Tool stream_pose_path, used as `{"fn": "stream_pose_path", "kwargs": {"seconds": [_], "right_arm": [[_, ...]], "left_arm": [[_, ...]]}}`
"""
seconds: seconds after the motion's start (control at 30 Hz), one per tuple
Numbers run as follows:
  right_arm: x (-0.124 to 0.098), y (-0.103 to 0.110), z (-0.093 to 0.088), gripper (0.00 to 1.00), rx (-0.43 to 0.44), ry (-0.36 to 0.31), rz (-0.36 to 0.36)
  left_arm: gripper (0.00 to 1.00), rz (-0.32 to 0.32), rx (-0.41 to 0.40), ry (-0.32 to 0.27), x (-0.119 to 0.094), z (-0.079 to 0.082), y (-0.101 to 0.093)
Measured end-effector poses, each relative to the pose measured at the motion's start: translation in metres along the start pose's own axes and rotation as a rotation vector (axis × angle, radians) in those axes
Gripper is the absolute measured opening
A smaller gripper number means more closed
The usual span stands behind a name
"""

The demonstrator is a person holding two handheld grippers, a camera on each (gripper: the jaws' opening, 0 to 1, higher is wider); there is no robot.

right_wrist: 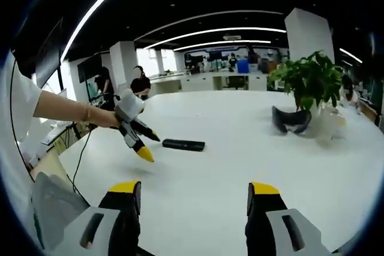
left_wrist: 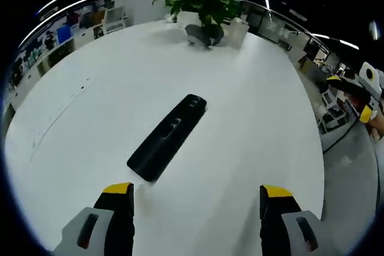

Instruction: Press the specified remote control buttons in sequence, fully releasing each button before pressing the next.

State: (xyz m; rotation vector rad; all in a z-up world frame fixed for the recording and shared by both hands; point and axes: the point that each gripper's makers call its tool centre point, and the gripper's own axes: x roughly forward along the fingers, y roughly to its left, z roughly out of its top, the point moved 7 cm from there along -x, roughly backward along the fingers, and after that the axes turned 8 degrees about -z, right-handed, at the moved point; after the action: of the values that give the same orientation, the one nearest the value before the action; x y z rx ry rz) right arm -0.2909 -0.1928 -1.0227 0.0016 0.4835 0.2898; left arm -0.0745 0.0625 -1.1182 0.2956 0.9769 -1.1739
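A long black remote control (left_wrist: 167, 137) lies flat on the white table (left_wrist: 252, 148), slanting up to the right. My left gripper (left_wrist: 197, 199) hovers just short of its near end, jaws wide apart with nothing between them. The right gripper view looks across the table: the remote (right_wrist: 183, 144) lies far off at mid-left, and the left gripper (right_wrist: 142, 143) hangs beside it, held by a hand, yellow tips spread. My right gripper (right_wrist: 194, 195) stays low at the near edge, open and empty. It also appears at the far right of the left gripper view (left_wrist: 360, 97).
A potted plant (left_wrist: 204, 1) stands at the table's far end with a dark curved headset (right_wrist: 291, 120) at its base. The person's arm (right_wrist: 63, 109) reaches in from the left. Office desks and monitors fill the background.
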Motion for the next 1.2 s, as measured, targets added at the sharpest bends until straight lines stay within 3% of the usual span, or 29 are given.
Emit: {"fn": "stream_pose_path", "kwargs": {"seconds": [0.17, 0.47, 0.7, 0.8, 1.0, 1.1, 1.2], "right_arm": [[0.001, -0.003, 0.002, 0.68, 0.002, 0.002, -0.007], [0.006, -0.01, 0.005, 0.65, 0.003, 0.013, -0.027], [0.013, -0.018, 0.01, 0.62, 0.006, 0.014, -0.029], [0.015, -0.02, 0.013, 0.59, 0.006, 0.009, -0.024], [0.013, -0.018, 0.012, 0.52, 0.003, 0.004, 0.006], [0.013, -0.016, 0.011, 0.5, -0.002, 0.008, 0.017], [0.013, -0.014, 0.009, 0.49, -0.002, 0.011, 0.026]], "left_arm": [[0.85, 0.014, 0.036, 0.037, 0.009, 0.011, 0.009], [0.81, 0.06, 0.191, 0.101, 0.024, 0.024, 0.028], [0.78, 0.048, 0.297, 0.162, 0.033, 0.037, 0.037], [0.75, 0.024, 0.294, 0.165, 0.039, 0.043, 0.036], [0.48, -0.024, 0.327, 0.191, 0.043, 0.046, 0.027], [0.42, -0.024, 0.327, 0.197, 0.043, 0.045, 0.024], [0.25, -0.031, 0.352, 0.209, 0.041, 0.042, 0.02]]}}
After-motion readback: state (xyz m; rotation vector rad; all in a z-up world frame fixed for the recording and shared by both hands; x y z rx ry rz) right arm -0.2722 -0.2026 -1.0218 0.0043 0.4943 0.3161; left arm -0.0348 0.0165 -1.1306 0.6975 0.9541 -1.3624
